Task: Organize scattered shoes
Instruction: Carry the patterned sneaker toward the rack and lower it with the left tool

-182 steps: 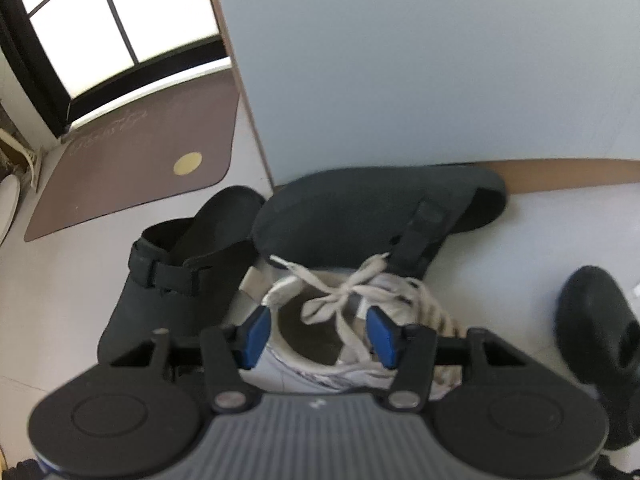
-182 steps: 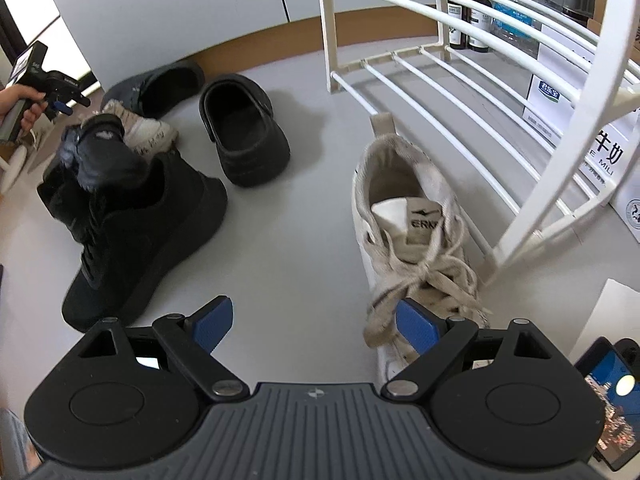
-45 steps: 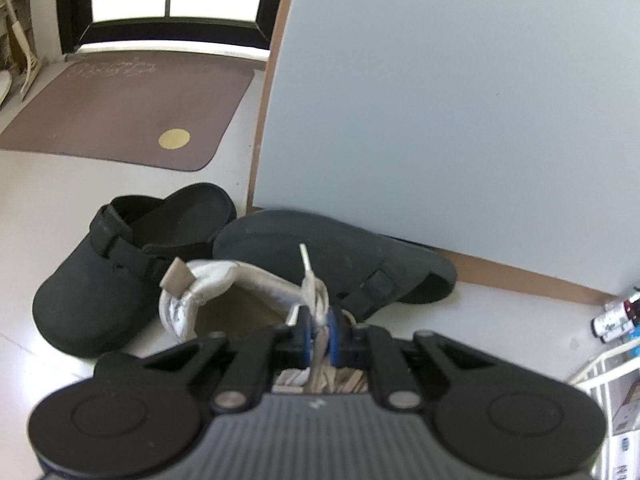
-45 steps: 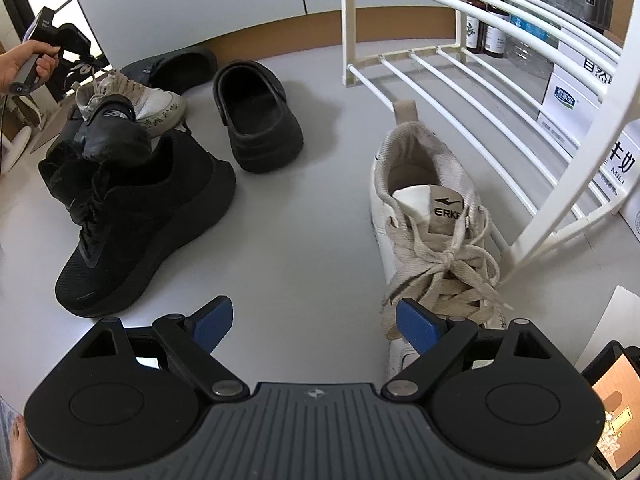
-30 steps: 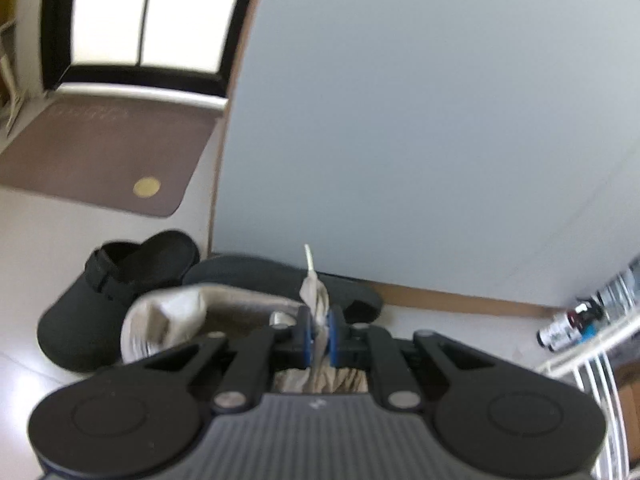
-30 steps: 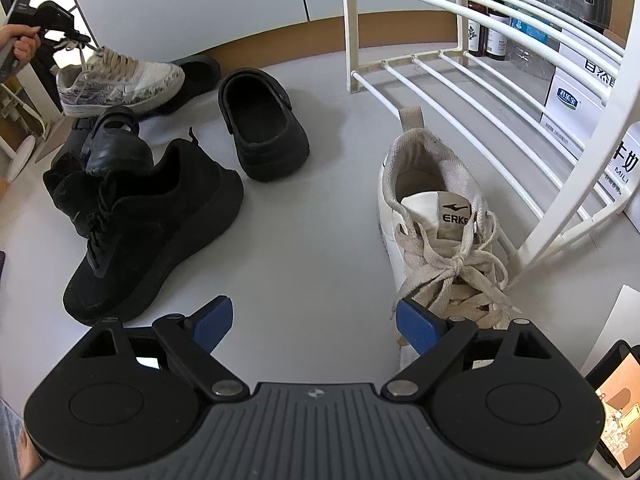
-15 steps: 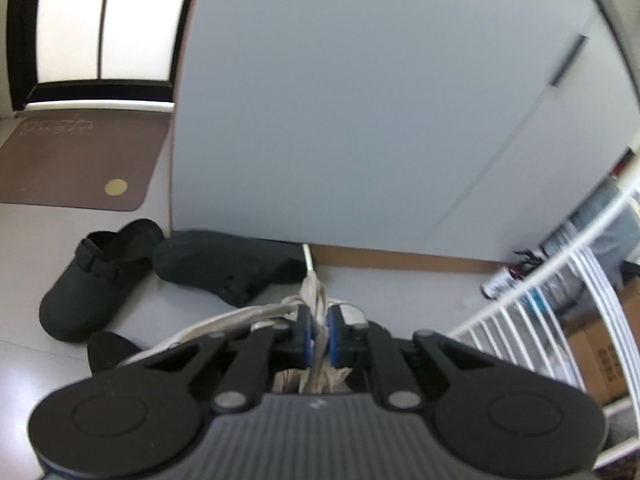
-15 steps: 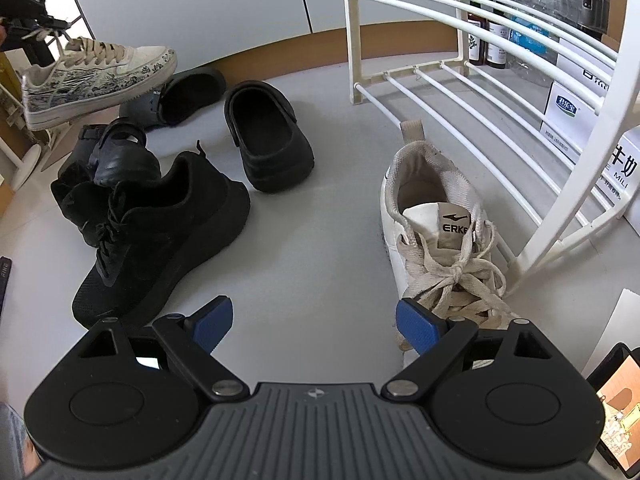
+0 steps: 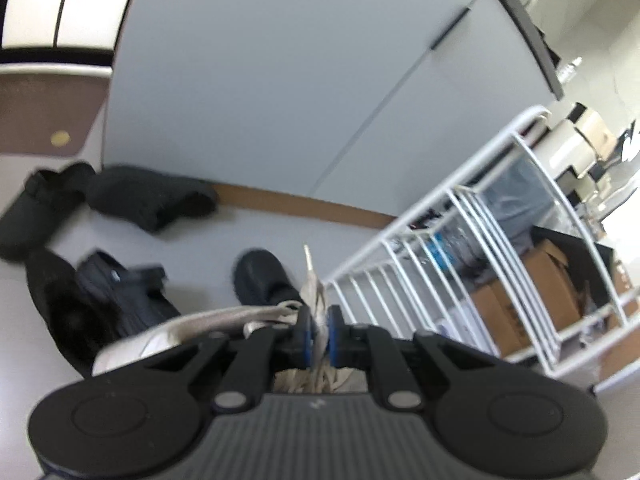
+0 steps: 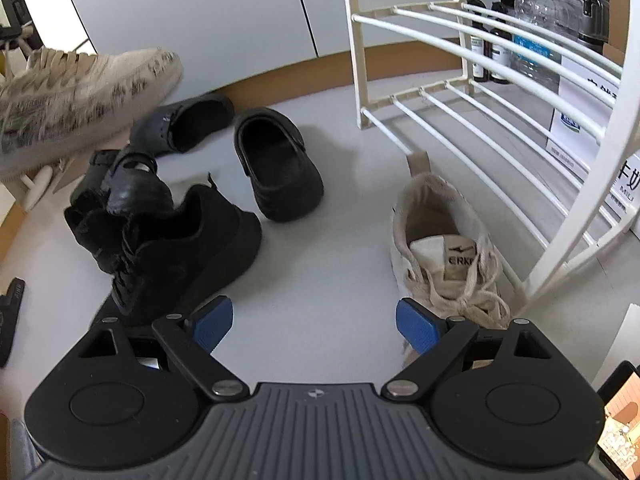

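Left gripper (image 9: 318,334) clamped on laces of beige patterned canvas sneaker (image 10: 76,92), hanging mid-air at 10 o'clock in right wrist view. Right gripper (image 10: 310,326) wide open, empty, above grey floor (image 10: 344,248); white laced sneaker (image 10: 444,256) at 2 o'clock beside white wire shoe rack (image 10: 492,116).

- "ERKE", with the last letter partly under a lace, reads on the tongue label of the white sneaker (image 10: 440,248) on the floor, below a small logo.
- "MILI" in small print, under large Chinese characters, on the white box (image 10: 624,188) behind the shoe rack (image 10: 472,92).
- Bottle labels there are too small to read.
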Demonstrator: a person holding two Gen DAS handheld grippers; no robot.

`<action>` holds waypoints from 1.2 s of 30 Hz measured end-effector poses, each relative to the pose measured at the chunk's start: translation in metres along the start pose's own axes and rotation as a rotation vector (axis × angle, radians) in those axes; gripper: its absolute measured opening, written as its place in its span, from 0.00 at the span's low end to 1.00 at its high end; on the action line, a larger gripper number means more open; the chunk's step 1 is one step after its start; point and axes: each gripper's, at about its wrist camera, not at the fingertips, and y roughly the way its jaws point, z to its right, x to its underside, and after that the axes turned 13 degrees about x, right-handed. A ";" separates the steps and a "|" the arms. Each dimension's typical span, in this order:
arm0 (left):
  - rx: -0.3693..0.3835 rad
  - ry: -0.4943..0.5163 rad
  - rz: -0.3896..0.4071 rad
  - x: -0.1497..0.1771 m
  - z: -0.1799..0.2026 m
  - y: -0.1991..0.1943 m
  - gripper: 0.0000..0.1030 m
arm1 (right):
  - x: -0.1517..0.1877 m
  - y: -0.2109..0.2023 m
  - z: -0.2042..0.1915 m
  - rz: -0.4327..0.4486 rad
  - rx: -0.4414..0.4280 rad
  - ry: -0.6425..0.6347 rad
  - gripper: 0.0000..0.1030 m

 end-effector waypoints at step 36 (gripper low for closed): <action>-0.146 -0.114 -0.336 0.136 0.011 0.043 0.08 | 0.020 -0.035 0.053 0.043 -0.037 0.147 0.90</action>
